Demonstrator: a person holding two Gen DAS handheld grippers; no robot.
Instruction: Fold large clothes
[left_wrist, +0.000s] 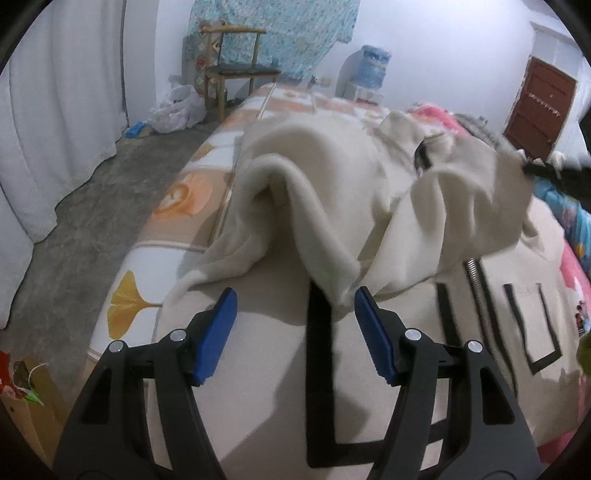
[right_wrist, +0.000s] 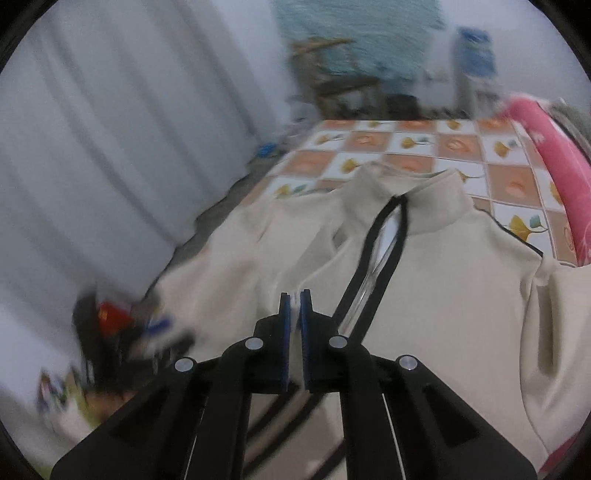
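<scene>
Blue-padded left tongs stand apart low in the left wrist view, a drooping fold of the cream jacket hanging just ahead of the gap, its tip at the right-hand pad; whether it touches cannot be told. Only this view shows the jacket bunched and lifted over the bed near its left edge, with the zipper and a brown door behind. From the right wrist, the right tongs are pressed together on a thin bit of the jacket, which lies spread flat, collar toward the far edge of the checked bedcover.
</scene>
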